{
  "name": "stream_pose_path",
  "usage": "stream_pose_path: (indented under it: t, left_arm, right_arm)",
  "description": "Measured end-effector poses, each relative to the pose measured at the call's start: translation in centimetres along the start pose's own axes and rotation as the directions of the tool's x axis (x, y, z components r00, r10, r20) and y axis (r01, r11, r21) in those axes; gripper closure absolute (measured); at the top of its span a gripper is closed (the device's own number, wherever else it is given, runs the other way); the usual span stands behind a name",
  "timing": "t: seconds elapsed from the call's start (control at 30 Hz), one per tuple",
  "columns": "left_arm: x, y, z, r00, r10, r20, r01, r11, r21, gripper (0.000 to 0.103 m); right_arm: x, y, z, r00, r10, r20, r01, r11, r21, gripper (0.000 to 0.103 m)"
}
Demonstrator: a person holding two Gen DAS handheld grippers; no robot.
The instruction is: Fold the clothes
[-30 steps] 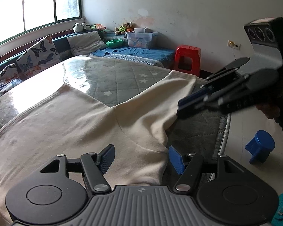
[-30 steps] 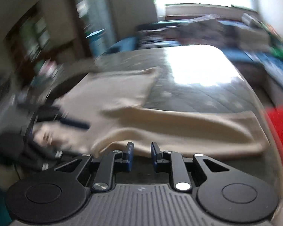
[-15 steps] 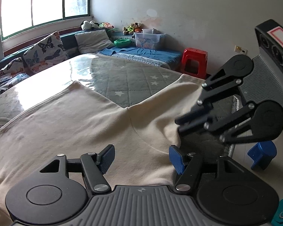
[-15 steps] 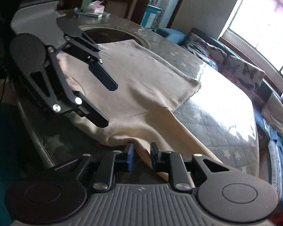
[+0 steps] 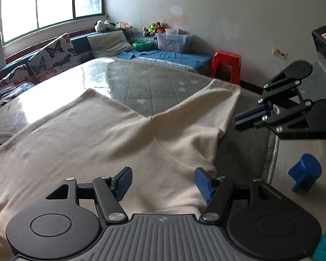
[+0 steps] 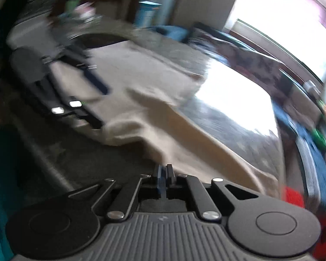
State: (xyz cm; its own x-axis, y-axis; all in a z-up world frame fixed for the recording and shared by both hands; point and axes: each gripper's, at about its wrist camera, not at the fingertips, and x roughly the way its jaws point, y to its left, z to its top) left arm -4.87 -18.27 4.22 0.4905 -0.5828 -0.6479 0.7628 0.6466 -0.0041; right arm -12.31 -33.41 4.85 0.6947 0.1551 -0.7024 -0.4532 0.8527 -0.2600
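Garment: a cream-coloured soft knit garment is lying spread flat on the grey quilted star-patterned bed, its near edge running under the left gripper and 1 long part reaching toward the far right edge of the bed.
Left gripper: the black left gripper with blue finger pads is hovering over the garment's near edge with its 2 fingers standing wide apart and gripping nothing.
Right gripper: the black right gripper is hanging just beside the garment's right edge, over bare bedding; its own view, heavily motion-blurred, is showing the 2 blue pads pressed together, and whether any cloth is pinched there cannot be told.
Surroundings: a red plastic stool is standing beyond the bed by the wall, a blue plastic stool is lying on the floor at right, and butterfly-print cushions are leaning under the window.
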Motion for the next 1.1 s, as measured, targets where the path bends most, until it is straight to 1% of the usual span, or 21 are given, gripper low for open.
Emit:
stream_pose_path:
  t: [0.07, 0.1, 0.13, 0.2, 0.27, 0.33, 0.4, 0.53, 0.6, 0.67, 0.7, 0.73, 0.8, 0.93, 0.97, 1.1]
  left_arm:
    - [0.1, -0.2, 0.4, 1.000, -0.002, 0.007, 0.002, 1.000, -0.006, 0.037]
    - [0.2, -0.2, 0.5, 1.000, -0.006, 0.010, 0.006, 1.000, -0.011, 0.037]
    - [0.2, -0.3, 0.5, 1.000, -0.008, 0.012, 0.009, 1.000, -0.013, 0.037]
    - [0.3, -0.6, 0.6, 1.000, -0.016, 0.014, 0.016, 1.000, -0.011, 0.037]
    - [0.4, -0.9, 0.5, 1.000, -0.023, 0.012, 0.023, 1.000, -0.005, 0.040]
    - [0.3, -1.0, 0.5, 1.000, -0.022, 0.013, 0.022, 1.000, -0.004, 0.040]
    - [0.3, -1.0, 0.6, 1.000, -0.019, 0.017, 0.019, 1.000, -0.009, 0.040]
    - [0.3, -1.0, 0.6, 1.000, -0.014, 0.016, 0.014, 1.000, -0.009, 0.041]
    - [0.3, -1.0, 0.5, 1.000, -0.014, 0.015, 0.014, 1.000, -0.008, 0.041]
    - [0.4, -1.0, 0.5, 1.000, -0.016, 0.013, 0.016, 1.000, -0.008, 0.041]
    - [0.4, -1.0, 0.5, 1.000, -0.015, 0.013, 0.015, 1.000, -0.007, 0.041]
    - [0.4, -1.0, 0.5, 1.000, -0.015, 0.012, 0.015, 1.000, -0.006, 0.041]
    - [0.4, -1.0, 0.5, 1.000, -0.015, 0.012, 0.015, 1.000, -0.006, 0.041]
    - [0.5, -1.0, 0.5, 1.000, -0.013, 0.007, 0.013, 1.000, -0.002, 0.041]
    - [0.5, -1.0, 0.5, 1.000, -0.013, 0.005, 0.013, 1.000, -0.002, 0.041]
    - [0.6, -1.1, 0.5, 1.000, -0.008, 0.014, 0.009, 1.000, -0.019, 0.041]
  right_arm:
    - [-0.2, -1.9, -0.6, 0.999, -0.047, -0.007, 0.047, 0.993, 0.107, 0.095]
    - [-0.2, -2.7, -0.9, 0.998, -0.068, -0.014, 0.070, 0.986, 0.148, 0.091]
    - [0.0, -3.7, -1.3, 0.995, -0.100, -0.027, 0.104, 0.976, 0.193, 0.088]
    - [0.2, -6.0, -2.2, 0.986, -0.158, -0.053, 0.166, 0.938, 0.304, 0.084]
    - [0.4, -8.5, -3.1, 0.982, -0.178, -0.068, 0.190, 0.882, 0.432, 0.082]
    - [0.7, -10.6, -4.0, 0.979, -0.188, -0.073, 0.197, 0.815, 0.545, 0.077]
    - [0.9, -12.3, -5.1, 0.978, -0.197, -0.073, 0.197, 0.747, 0.635, 0.075]
    - [1.3, -14.3, -6.8, 0.973, -0.220, -0.066, 0.194, 0.635, 0.748, 0.075]
    - [1.4, -14.6, -7.5, 0.971, -0.232, -0.059, 0.192, 0.609, 0.769, 0.075]
    - [1.8, -14.4, -7.4, 0.968, -0.243, -0.056, 0.198, 0.612, 0.766, 0.077]
    - [2.0, -14.3, -7.3, 0.967, -0.250, -0.056, 0.203, 0.615, 0.762, 0.089]
    - [2.1, -14.1, -7.0, 0.963, -0.262, -0.059, 0.216, 0.626, 0.749, 0.096]
    - [2.2, -14.0, -6.3, 0.953, -0.298, -0.062, 0.252, 0.657, 0.710, 0.099]
    - [1.0, -14.8, -4.7, 0.930, -0.367, -0.016, 0.282, 0.685, 0.672, 0.099]
    - [1.0, -14.9, -4.5, 0.929, -0.370, -0.011, 0.283, 0.689, 0.667, 0.099]
    - [2.2, -14.7, -4.6, 0.937, -0.347, -0.030, 0.281, 0.703, 0.653, 0.099]
